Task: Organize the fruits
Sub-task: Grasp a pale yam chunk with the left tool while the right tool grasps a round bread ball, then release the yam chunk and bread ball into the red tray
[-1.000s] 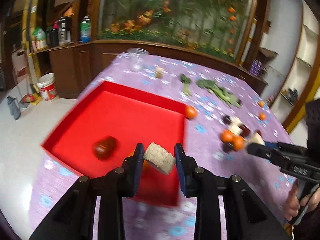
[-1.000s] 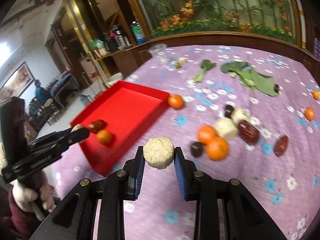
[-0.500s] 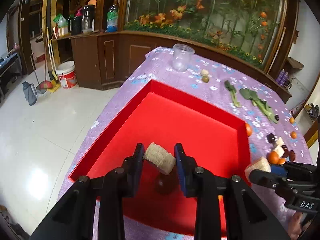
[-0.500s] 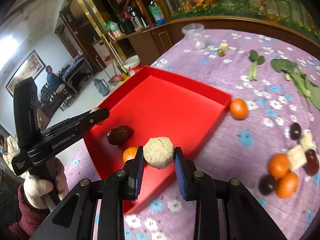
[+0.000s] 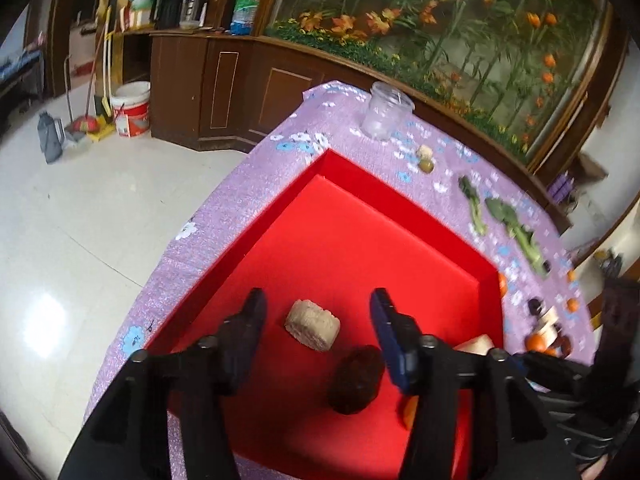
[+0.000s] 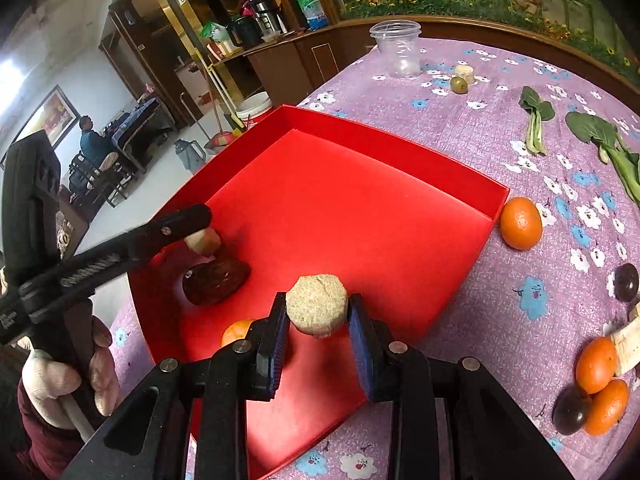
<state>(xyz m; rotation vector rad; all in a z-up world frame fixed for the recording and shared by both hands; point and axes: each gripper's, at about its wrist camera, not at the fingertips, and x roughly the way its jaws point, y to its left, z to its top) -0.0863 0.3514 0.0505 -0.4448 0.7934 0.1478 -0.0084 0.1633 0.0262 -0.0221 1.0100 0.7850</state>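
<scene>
Two tools over the red tray (image 5: 248, 236): left tool (image 5: 316, 316) opening, its beige chunk (image 5: 313, 325) free; right tool (image 6: 318, 334) opening around another chunk (image 6: 317, 305).

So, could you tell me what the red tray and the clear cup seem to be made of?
Red tray: probably cardboard or thin plastic; thin straight walls, folded-looking corners, smooth faint sheen. Clear cup: likely thin plastic; see-through, slightly cloudy, with a rolled rim.

Both grippers, the left gripper (image 5: 316, 322) and the right gripper (image 6: 317, 340), are black with blue pads and silver screws. The hand (image 6: 64, 376) wears a white glove and a dark red sleeve (image 6: 32, 436).
</scene>
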